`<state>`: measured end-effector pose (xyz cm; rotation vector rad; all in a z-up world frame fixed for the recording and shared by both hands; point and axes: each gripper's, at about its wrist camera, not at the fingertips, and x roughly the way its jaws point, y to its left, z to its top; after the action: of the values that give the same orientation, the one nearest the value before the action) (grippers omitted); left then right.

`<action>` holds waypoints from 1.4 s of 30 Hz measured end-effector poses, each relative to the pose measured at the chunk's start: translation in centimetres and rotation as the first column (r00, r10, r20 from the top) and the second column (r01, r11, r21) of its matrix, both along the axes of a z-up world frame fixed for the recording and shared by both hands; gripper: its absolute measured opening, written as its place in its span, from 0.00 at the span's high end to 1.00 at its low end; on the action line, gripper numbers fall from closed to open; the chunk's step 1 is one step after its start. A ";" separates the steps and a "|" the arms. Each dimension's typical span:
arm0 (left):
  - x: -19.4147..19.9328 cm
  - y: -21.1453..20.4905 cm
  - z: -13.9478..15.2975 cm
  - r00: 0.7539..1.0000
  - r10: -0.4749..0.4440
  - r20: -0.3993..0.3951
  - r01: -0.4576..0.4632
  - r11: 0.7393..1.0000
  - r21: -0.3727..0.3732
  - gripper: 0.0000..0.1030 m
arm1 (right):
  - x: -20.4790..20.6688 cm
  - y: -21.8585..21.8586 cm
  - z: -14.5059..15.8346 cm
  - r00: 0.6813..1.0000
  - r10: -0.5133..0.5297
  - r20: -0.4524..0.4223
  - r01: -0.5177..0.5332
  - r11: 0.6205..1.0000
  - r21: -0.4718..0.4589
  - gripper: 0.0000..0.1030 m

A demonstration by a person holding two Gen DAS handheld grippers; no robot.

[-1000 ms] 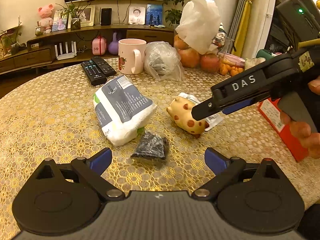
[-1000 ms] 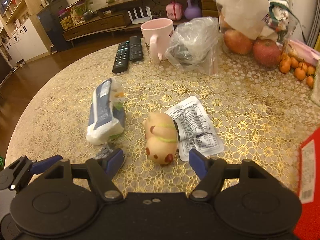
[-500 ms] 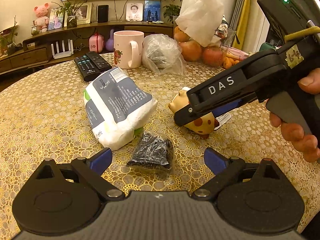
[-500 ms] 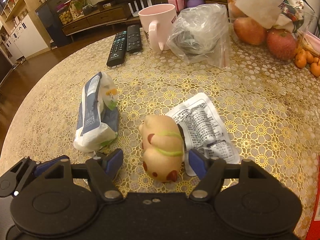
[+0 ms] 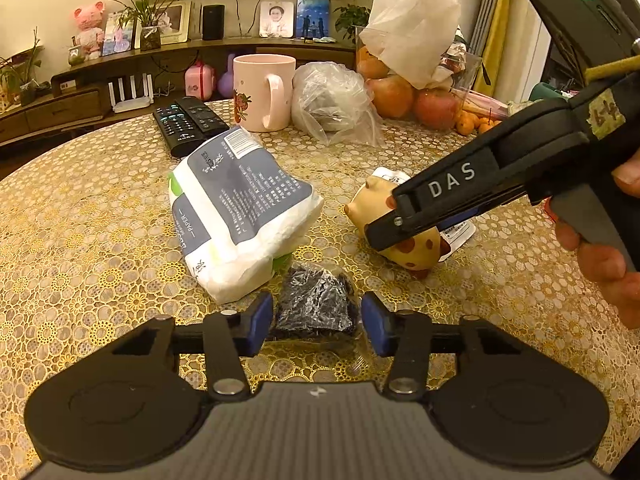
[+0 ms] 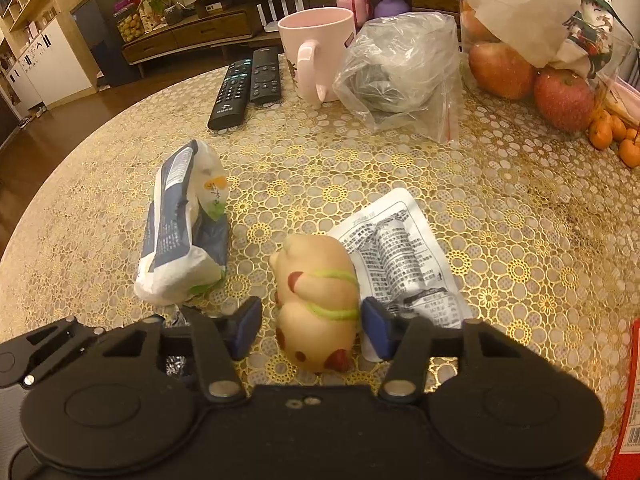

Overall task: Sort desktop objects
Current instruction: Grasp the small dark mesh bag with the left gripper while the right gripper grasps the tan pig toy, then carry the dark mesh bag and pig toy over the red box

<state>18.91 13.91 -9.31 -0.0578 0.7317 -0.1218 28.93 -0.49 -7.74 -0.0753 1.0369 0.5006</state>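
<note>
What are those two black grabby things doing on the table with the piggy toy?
A person is tidying the table with a gripper in each hand. The left gripper has its fingers on either side of a small crinkly black packet, closing in on it. The right gripper is doing the same around the spotted pig toy, with a gap on one side. Both things sit on the table; neither is lifted.

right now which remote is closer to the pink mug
The shorter remote, lying right beside the pink mug; the longer remote sits on its far side.
</note>
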 end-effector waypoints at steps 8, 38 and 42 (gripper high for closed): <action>-0.1 0.0 0.3 1.000 0.011 -0.003 -0.011 1.000 0.005 0.66 | -0.5 -0.3 0.5 1.000 0.010 -0.005 -0.010 1.000 0.013 0.60; -8.1 -6.2 6.1 0.998 -0.044 0.050 0.046 0.998 -0.033 0.71 | -10.5 -9.5 6.2 0.999 -0.041 0.023 0.039 0.996 0.077 0.62; -9.5 -7.4 7.2 0.996 -0.054 0.068 0.056 0.998 -0.035 0.71 | -12.0 -11.0 7.0 0.998 -0.052 0.023 0.050 0.996 0.078 0.62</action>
<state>9.38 6.51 -2.11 -0.0687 0.6644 -0.1889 16.96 -11.44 -0.69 0.0136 0.9912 0.4922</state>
